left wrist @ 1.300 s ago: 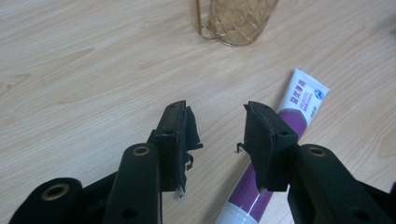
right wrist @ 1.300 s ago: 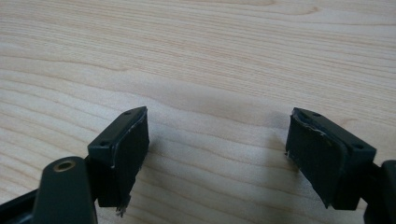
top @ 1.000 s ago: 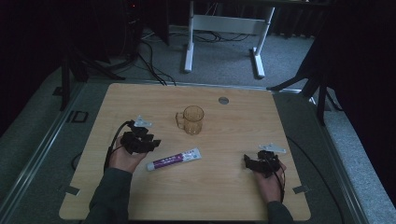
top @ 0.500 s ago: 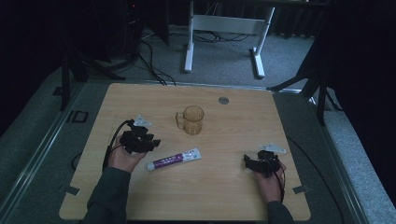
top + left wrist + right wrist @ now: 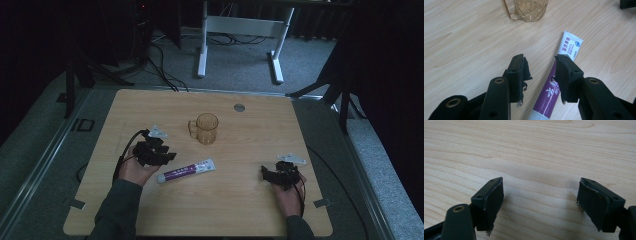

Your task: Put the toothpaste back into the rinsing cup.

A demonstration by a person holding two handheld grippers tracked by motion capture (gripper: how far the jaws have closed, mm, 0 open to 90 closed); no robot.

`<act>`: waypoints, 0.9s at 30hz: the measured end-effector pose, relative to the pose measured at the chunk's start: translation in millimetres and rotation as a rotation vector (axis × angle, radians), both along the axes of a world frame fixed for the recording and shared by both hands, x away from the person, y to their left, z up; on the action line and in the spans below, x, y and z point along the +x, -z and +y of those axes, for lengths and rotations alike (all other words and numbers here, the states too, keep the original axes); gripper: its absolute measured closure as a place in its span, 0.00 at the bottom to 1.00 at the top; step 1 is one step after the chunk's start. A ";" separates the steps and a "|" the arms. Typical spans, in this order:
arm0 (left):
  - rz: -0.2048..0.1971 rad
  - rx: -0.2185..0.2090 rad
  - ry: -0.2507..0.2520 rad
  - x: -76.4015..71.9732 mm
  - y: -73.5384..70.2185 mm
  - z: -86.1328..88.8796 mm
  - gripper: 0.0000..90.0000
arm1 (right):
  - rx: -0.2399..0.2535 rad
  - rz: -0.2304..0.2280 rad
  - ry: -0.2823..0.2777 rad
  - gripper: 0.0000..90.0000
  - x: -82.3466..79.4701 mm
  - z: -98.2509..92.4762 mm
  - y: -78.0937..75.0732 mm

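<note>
A light wooden table carries a few things. An amber glass mug stands upright near its middle. A purple and white toothpaste tube lies flat in front of the mug, nearer the person. A small grey round cap sits behind the mug.

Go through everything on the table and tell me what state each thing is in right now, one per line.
Toothpaste tube: lying flat on the table, cap on, between the left claw's jaws but not gripped.
Amber glass mug: upright, looks empty, untouched.
Left claw: partly open over the tube.
Right claw: wide open, nothing between its jaws, low over bare wood.
</note>
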State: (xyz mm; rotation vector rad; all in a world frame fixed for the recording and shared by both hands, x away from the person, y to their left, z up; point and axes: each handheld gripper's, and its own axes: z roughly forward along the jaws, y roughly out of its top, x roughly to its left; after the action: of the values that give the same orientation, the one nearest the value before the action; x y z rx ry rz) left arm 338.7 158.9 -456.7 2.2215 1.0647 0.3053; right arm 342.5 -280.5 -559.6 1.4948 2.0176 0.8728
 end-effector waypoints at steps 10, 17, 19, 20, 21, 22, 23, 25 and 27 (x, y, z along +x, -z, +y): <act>0.003 0.016 0.044 -0.5 2.3 -5.9 0.63 | -0.002 0.000 -0.002 0.24 0.0 -0.2 0.0; 0.012 0.025 0.064 -0.8 2.9 -9.9 0.63 | -0.002 0.000 -0.001 0.24 0.0 -0.1 0.0; 0.015 0.033 0.073 -0.7 3.2 -11.2 0.63 | 0.000 0.000 0.000 0.24 0.0 0.0 0.0; 0.016 0.031 0.074 -0.8 3.6 -12.1 0.63 | 0.000 0.000 0.000 0.24 0.0 0.0 0.0; 0.017 0.032 0.076 -0.8 3.8 -12.7 0.63 | 0.000 0.000 0.000 0.24 0.0 0.0 0.0; 0.018 0.036 0.078 -0.6 4.1 -13.3 0.62 | 0.000 0.000 0.000 0.24 0.0 0.0 0.0; 0.022 0.036 0.079 -0.7 4.5 -14.0 0.62 | 0.000 0.000 0.000 0.24 0.0 0.0 0.0; 0.027 0.041 0.086 -0.6 5.1 -15.2 0.62 | -0.001 0.000 -0.001 0.24 0.0 -0.1 0.0; 0.030 0.053 0.097 -0.6 5.7 -16.6 0.63 | -0.002 0.000 -0.002 0.24 0.0 -0.2 0.0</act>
State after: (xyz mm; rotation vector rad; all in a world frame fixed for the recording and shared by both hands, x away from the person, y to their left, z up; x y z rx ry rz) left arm 338.1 142.3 -462.4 2.3234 0.9711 0.2617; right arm 342.5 -280.7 -559.6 1.4922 2.0192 0.8717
